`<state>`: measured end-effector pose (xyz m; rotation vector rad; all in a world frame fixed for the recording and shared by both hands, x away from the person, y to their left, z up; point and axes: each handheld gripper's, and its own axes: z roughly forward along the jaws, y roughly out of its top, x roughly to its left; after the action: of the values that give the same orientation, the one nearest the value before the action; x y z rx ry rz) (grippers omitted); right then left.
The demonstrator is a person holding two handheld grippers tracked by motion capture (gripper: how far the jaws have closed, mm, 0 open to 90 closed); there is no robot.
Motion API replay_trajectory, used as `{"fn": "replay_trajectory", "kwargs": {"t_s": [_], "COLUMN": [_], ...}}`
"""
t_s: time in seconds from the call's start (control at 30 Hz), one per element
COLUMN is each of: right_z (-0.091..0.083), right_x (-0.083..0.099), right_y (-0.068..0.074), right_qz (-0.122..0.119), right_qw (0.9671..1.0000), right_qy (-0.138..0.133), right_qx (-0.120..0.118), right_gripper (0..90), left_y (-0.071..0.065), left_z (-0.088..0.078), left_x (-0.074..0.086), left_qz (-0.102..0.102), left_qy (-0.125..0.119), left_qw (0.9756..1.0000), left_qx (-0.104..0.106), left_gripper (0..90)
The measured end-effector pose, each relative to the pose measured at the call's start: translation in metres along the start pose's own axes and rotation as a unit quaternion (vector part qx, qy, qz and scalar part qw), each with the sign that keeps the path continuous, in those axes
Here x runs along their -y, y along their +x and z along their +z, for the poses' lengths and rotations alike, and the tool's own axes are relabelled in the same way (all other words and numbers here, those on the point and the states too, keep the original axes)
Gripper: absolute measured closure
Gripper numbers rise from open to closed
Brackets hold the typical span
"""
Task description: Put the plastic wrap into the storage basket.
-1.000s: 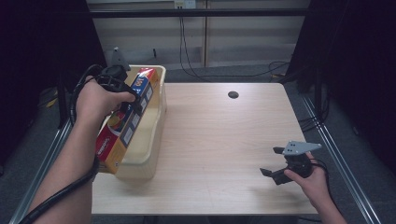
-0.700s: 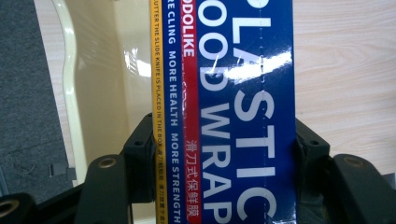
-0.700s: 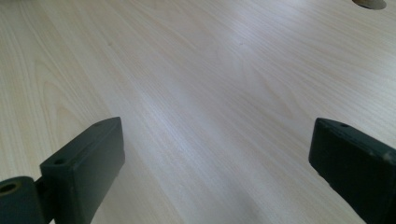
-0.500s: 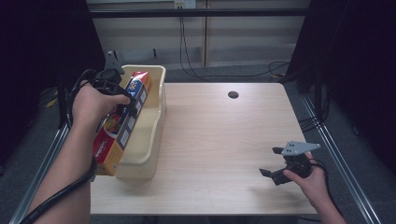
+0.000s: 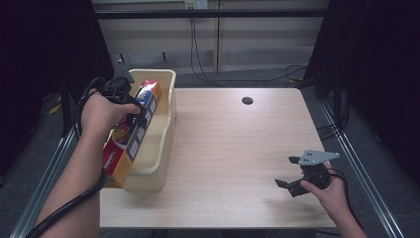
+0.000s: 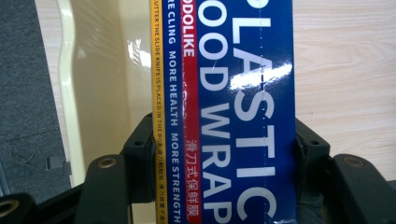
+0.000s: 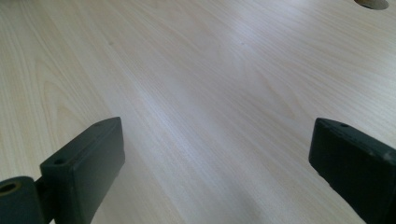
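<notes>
Holding the long blue plastic-wrap box (image 5: pixel 130 131) clamped in your left gripper (image 5: pixel 130 110), long axis along the cream plastic bin (image 5: pixel 166 130); right gripper (image 5: pixel 289 173) gapes wide, far right of the bin.

The box (image 6: pixel 224 112) reads "PLASTIC FOOD WRAP", "MORE CLING MORE HEALTH MORE STRENGTH".

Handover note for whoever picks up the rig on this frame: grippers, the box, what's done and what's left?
Left hand-held gripper: shut on the plastic food wrap box, held tilted over the cream bin, its near end past the bin's front rim.
Right hand-held gripper: open, nothing between its jaws, low over the wooden table.
Done: box gripped.
Left: probably settling the box in the bin or lifting it clear; direction unclear.
</notes>
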<state>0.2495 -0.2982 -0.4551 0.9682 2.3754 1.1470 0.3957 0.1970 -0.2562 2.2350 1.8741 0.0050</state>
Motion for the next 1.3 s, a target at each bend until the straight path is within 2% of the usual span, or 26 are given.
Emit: {"fn": "replay_trajectory", "kwargs": {"t_s": [0.3,0.8,0.93,1.13,1.3], "right_z": [0.0,-0.001,0.0,0.0,0.0], "right_x": [0.0,0.0,0.0,0.0,-0.001], "right_y": [0.0,0.0,0.001,0.001,0.002], "right_qz": [0.001,0.0,0.001,0.0,-0.003], "right_qw": [1.0,1.0,1.0,1.0,1.0], "right_qy": [-0.001,-0.003,-0.002,-0.001,-0.002], "right_qx": [0.0,-0.001,0.0,0.0,0.001], "right_gripper": [3.4,3.4,3.5,3.4,3.4], "left_y": [-0.002,0.002,0.002,0.001,0.0], "left_z": [0.007,0.027,0.032,0.04,0.046], "left_x": [0.0,0.002,0.002,0.001,0.001], "left_qz": [-0.006,-0.005,-0.01,-0.003,-0.008], "left_qy": [0.008,0.019,0.022,0.028,0.029], "left_qw": [0.9999,0.9998,0.9997,0.9996,0.9995], "left_qx": [0.007,-0.001,0.007,0.004,0.01], "left_gripper": [40.3,40.3,40.2,40.2,40.2]}}
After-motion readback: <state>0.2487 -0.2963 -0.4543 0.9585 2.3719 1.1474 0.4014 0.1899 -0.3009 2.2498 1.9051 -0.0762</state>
